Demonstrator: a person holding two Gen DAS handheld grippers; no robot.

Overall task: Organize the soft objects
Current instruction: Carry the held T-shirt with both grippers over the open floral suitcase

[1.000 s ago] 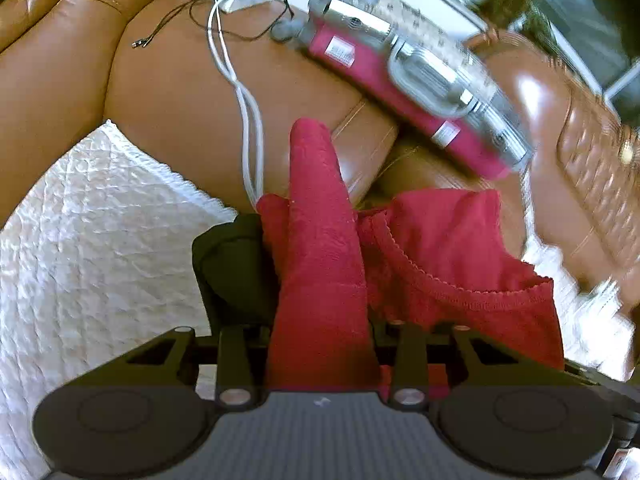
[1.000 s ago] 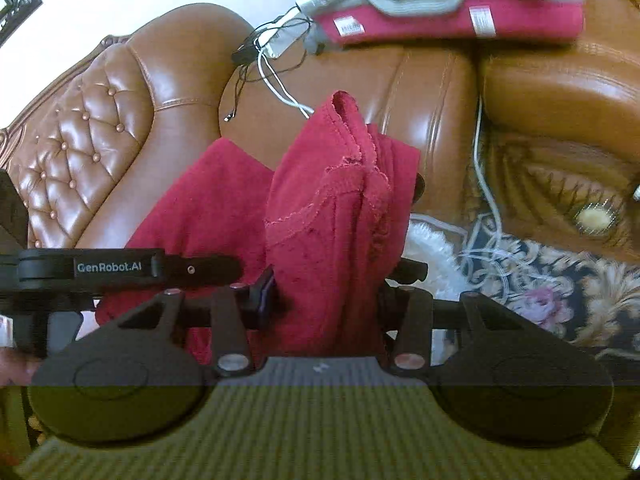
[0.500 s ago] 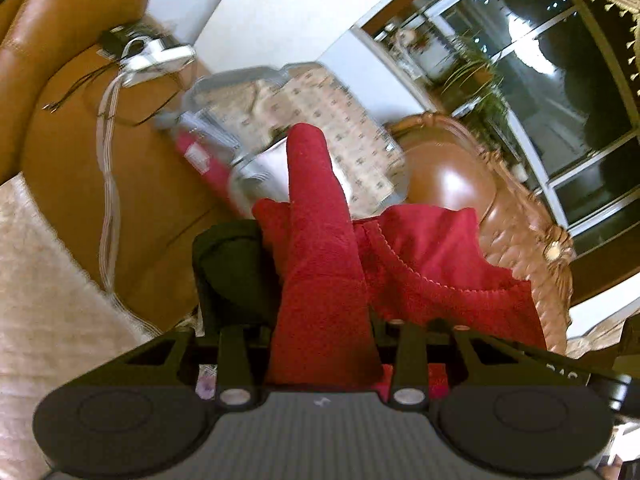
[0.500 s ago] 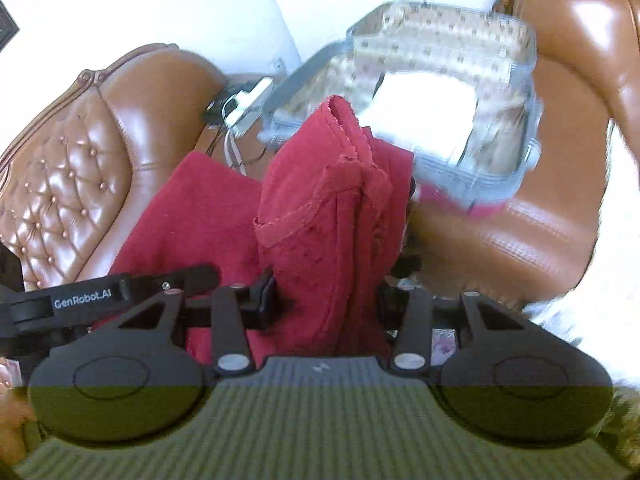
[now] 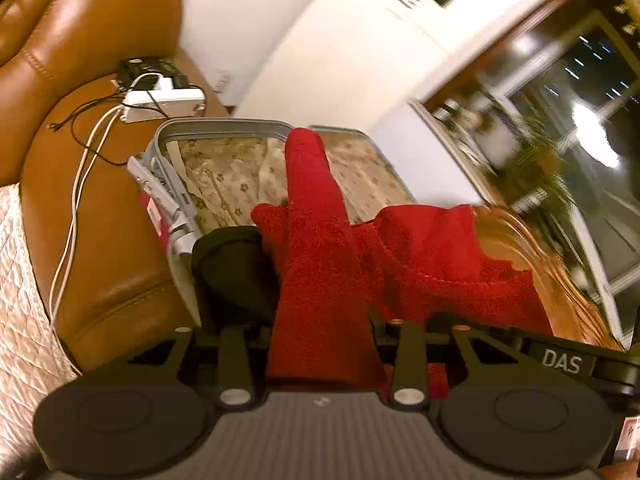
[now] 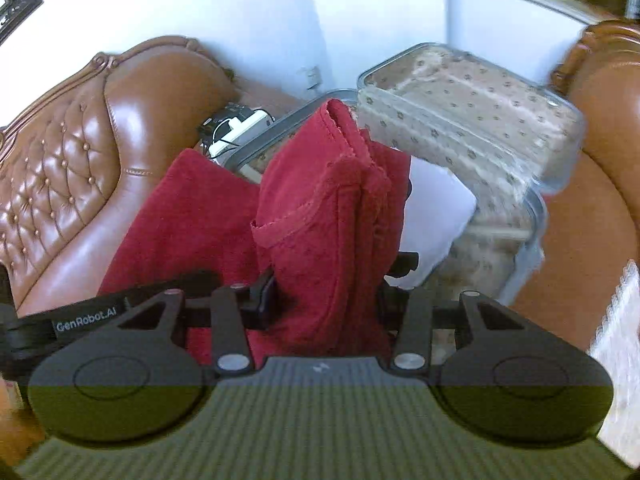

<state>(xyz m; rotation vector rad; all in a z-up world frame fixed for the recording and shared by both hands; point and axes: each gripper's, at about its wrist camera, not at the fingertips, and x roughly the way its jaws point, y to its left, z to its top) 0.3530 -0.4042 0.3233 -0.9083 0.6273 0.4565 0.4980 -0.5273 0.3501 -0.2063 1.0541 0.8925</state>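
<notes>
A folded red garment [image 5: 320, 264] is held in the air between both grippers. My left gripper [image 5: 320, 320] is shut on one bunched end of it, and the cloth stands up over the fingers. My right gripper [image 6: 326, 292] is shut on the other end of the red garment [image 6: 332, 216], which spreads left towards the other gripper. Beyond the cloth lies an open suitcase [image 6: 472, 120] with a patterned beige lining, resting on the brown leather sofa [image 6: 80, 152]. A white folded item [image 6: 436, 208] lies inside the suitcase. The suitcase [image 5: 224, 168] sits just ahead of the left gripper too.
A white power strip [image 5: 160, 104] with black and white cables lies on the sofa arm left of the suitcase. A white quilted cover [image 5: 20, 300] lies on the seat at lower left. Another leather armrest [image 6: 604, 120] stands to the right. White walls are behind.
Both grippers have lifted the red garment and tilted upward toward the suitcase. Its open interior has come into view, where earlier only its pink and grey outer side showed.
</notes>
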